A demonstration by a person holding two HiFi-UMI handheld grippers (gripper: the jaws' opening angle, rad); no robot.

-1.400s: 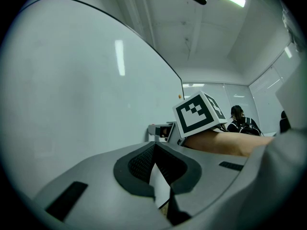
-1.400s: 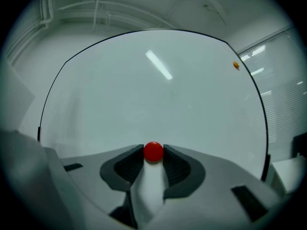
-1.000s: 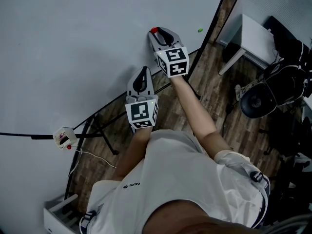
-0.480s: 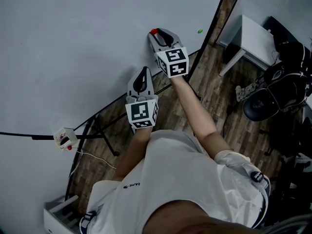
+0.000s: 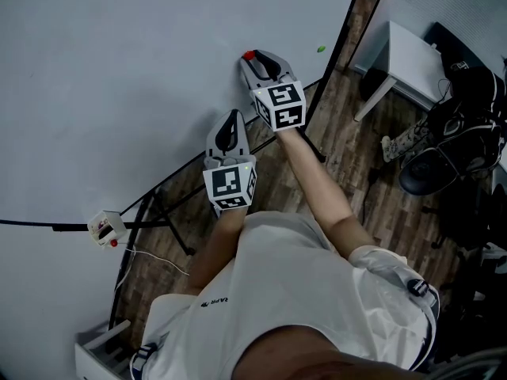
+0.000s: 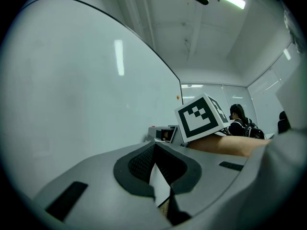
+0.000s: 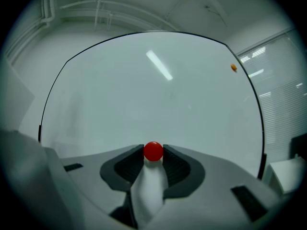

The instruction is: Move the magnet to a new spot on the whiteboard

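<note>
Magnet point(image 5: 249, 55) sits pinched in right gripper point(image 5: 251, 58) at whiteboard point(image 5: 119, 70), upper centre of head view; relocation seemingly unfinished. Left gripper point(image 6: 154, 146) clenched, empty.

Dark wood-plank floor point(image 5: 372, 204) below me, with a white table point(image 5: 412, 62) off to my right, a black office chair point(image 5: 432, 172) and dark bags point(image 5: 475, 93) past it, and a white box point(image 5: 99, 347) at my lower left. Overhead is a white ceiling point(image 6: 211, 42) with a lit strip light point(image 6: 232, 0) and exposed pipes point(image 7: 100, 13), and slatted window blinds point(image 7: 280, 95) are on the right-hand side. A person point(image 6: 240, 121) in dark clothes sits far back in the room.
</note>
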